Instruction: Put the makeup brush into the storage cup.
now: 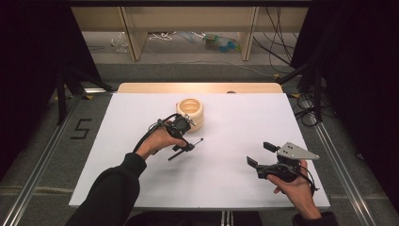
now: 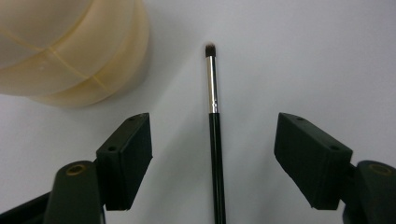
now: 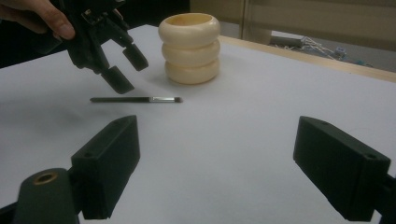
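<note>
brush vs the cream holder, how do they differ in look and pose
The brush is thin, black with a silver ferrule and dark bristles; the cream holder is wide, pale and ribbed like three stacked rings. The brush lies flat on the white table; the holder stands upright with its open mouth up. The brush lies under the open jaws of the left gripper; the holder stands beside it. Both rest on the table, untouched.

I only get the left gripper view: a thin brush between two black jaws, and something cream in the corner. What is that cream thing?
Observer: A holder shaped like three stacked rings, open on top.
Operator: Is the brush lifted off the table?
Observer: No, it lies flat on the table, with the left gripper above its handle, jaws apart.
Operator: And the other hand?
Observer: The right gripper is held near the table's right edge, jaws open, nothing between them.
</note>
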Tool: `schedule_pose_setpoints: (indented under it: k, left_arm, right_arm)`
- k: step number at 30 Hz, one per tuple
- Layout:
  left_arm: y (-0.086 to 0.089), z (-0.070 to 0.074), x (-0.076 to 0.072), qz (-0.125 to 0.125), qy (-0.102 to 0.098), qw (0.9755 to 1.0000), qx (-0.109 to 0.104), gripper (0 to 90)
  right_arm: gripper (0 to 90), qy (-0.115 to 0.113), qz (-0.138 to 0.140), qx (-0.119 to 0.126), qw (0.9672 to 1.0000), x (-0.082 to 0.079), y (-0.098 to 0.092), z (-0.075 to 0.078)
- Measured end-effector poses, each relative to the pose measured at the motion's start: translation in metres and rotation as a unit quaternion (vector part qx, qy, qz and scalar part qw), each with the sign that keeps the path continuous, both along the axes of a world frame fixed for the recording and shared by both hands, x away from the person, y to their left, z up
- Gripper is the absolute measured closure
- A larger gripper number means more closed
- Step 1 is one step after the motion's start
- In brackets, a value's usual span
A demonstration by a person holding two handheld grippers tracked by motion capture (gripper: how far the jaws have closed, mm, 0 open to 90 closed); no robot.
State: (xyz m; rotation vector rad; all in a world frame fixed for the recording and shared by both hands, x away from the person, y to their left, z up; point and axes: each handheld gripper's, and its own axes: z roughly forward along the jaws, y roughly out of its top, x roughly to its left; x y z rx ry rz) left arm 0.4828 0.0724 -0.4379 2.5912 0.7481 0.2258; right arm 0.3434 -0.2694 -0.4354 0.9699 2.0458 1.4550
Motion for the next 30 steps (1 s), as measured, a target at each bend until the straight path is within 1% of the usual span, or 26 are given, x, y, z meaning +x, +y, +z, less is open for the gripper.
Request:
schedule_pose_setpoints:
  k: [1,3,4,5,6,8,9,10,11,12,13,14,15,16,17,19,20,21,22,23,24,26,27,28,29,30]
  left_arm:
    - [-0.001,0.000,0.000,0.001,-0.001,1.0000,0.002,28.7]
    - [-0.004,-0.001,0.001,-0.008,0.003,0.9999,0.011,29.1]
    - [-0.005,-0.002,0.001,-0.008,0.007,0.9999,0.009,30.0]
    - [-0.006,-0.004,0.001,-0.008,0.009,0.9999,0.004,31.1]
    - [-0.006,-0.004,0.003,-0.011,0.008,0.9999,0.009,31.9]
    - [-0.007,-0.007,0.003,-0.010,0.014,0.9998,0.014,33.6]
    - [-0.007,-0.008,0.003,-0.010,0.016,0.9997,0.014,34.5]
    - [-0.007,-0.009,0.003,-0.006,0.017,0.9998,0.013,35.2]
    - [-0.007,-0.009,0.003,-0.005,0.019,0.9996,0.019,36.1]
    - [-0.007,-0.010,0.004,-0.005,0.019,0.9996,0.020,39.2]
    - [-0.007,-0.010,0.004,-0.007,0.019,0.9995,0.022,39.2]
    - [-0.008,-0.010,0.005,-0.009,0.023,0.9994,0.026,40.5]
    - [-0.008,-0.012,0.005,-0.009,0.027,0.9992,0.027,42.5]
    - [-0.008,-0.012,0.005,-0.009,0.027,0.9992,0.027,43.5]
    - [-0.008,-0.013,0.006,-0.010,0.028,0.9992,0.028,45.0]
    - [-0.009,-0.014,0.007,-0.010,0.030,0.9990,0.030,46.3]
    - [-0.009,-0.015,0.007,-0.011,0.031,0.9989,0.033,47.0]
    - [-0.010,-0.015,0.007,-0.012,0.031,0.9989,0.033,48.5]
    - [-0.010,-0.016,0.007,-0.016,0.036,0.9986,0.037,49.0]
    - [-0.010,-0.017,0.007,-0.015,0.038,0.9985,0.036,49.0]
    - [-0.010,-0.017,0.008,-0.015,0.040,0.9983,0.040,50.7]
    - [-0.010,-0.017,0.008,-0.017,0.041,0.9982,0.041,52.6]
    - [-0.010,-0.018,0.009,-0.017,0.043,0.9981,0.042,53.1]
    - [-0.009,-0.018,0.009,-0.015,0.043,0.9982,0.039,53.7]
    - [-0.009,-0.018,0.009,-0.015,0.043,0.9982,0.039,54.3]
    - [-0.009,-0.018,0.009,-0.014,0.044,0.9982,0.038,55.2]
  right_arm:
    - [15.8,0.000,-0.004,-0.006,1.0000,0.000,-0.001,0.001]
    - [15.9,0.003,-0.004,-0.005,1.0000,-0.001,-0.001,0.001]
    - [15.9,0.004,-0.001,-0.009,1.0000,0.000,-0.001,0.001]
    - [15.8,0.013,0.000,0.002,0.9999,-0.001,0.000,0.000]
    - [15.9,0.013,-0.001,0.002,0.9999,-0.001,0.000,0.000]
    - [15.8,0.009,0.000,0.004,0.9999,0.000,0.000,0.000]
    - [15.9,0.003,0.000,0.001,1.0000,0.000,0.000,0.000]
    - [15.8,0.003,0.001,-0.002,1.0000,0.000,0.000,0.000]
    - [15.8,0.013,0.002,0.002,0.9999,-0.001,0.000,0.000]
    - [15.8,0.017,0.001,-0.009,0.9998,-0.002,-0.001,0.002]
    - [15.8,0.017,0.001,-0.009,0.9998,-0.002,-0.001,0.002]
    - [15.8,0.011,0.002,0.001,0.9999,-0.001,0.001,0.002]
    - [15.8,0.018,0.002,-0.012,0.9998,-0.002,-0.001,0.002]
    - [15.8,0.019,0.003,-0.011,0.9998,-0.002,-0.001,0.002]
    - [15.8,0.011,0.007,0.007,0.9999,-0.001,0.001,0.000]
    - [15.8,0.012,0.007,0.007,0.9999,-0.001,0.001,0.001]
    - [15.8,0.008,0.007,0.007,0.9999,0.000,0.001,0.000]
    - [15.8,0.020,0.003,-0.015,0.9997,-0.002,-0.001,0.002]
    - [15.8,0.021,0.002,-0.014,0.9997,-0.002,-0.001,0.002]
    - [15.8,0.021,0.002,-0.014,0.9997,-0.002,-0.001,0.002]
    - [15.8,0.015,0.008,0.006,0.9998,-0.001,0.001,0.001]
    - [15.8,0.011,0.008,0.007,0.9999,0.000,0.001,0.001]
    - [15.8,0.015,0.004,-0.015,0.9998,-0.001,-0.001,0.002]
    - [15.8,0.003,0.003,-0.005,1.0000,0.000,0.001,0.000]
    - [15.8,0.014,0.004,-0.012,0.9998,-0.001,-0.001,0.002]
    - [15.8,0.010,0.009,0.008,0.9999,0.000,0.002,0.000]
